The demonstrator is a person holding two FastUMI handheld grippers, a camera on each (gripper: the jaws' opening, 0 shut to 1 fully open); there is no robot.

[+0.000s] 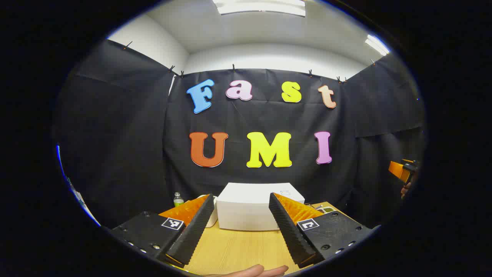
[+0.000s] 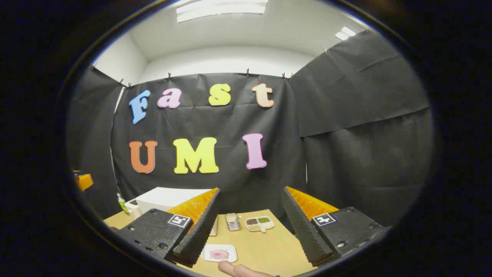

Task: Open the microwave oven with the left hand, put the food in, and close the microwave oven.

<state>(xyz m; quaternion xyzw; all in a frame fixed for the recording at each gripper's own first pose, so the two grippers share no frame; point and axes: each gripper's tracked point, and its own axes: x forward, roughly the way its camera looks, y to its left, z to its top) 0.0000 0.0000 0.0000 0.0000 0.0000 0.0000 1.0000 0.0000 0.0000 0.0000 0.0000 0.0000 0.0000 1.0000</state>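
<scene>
Both grippers hang raised and wide open, holding nothing, probably poised to begin. The left gripper [image 1: 241, 227] faces the white microwave oven [image 1: 255, 207] straight ahead across the wooden table [image 1: 238, 250], well apart. Below the right gripper [image 2: 250, 231], the plate of food [image 2: 219, 253] lies near its left finger.

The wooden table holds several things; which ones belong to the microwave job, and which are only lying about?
For the job:
- white microwave, door shut
- square plate with pink food
- left gripper, open
- right gripper, open

Lying about:
- green-capped bottle
- metal tin
- divided snack tray
</scene>
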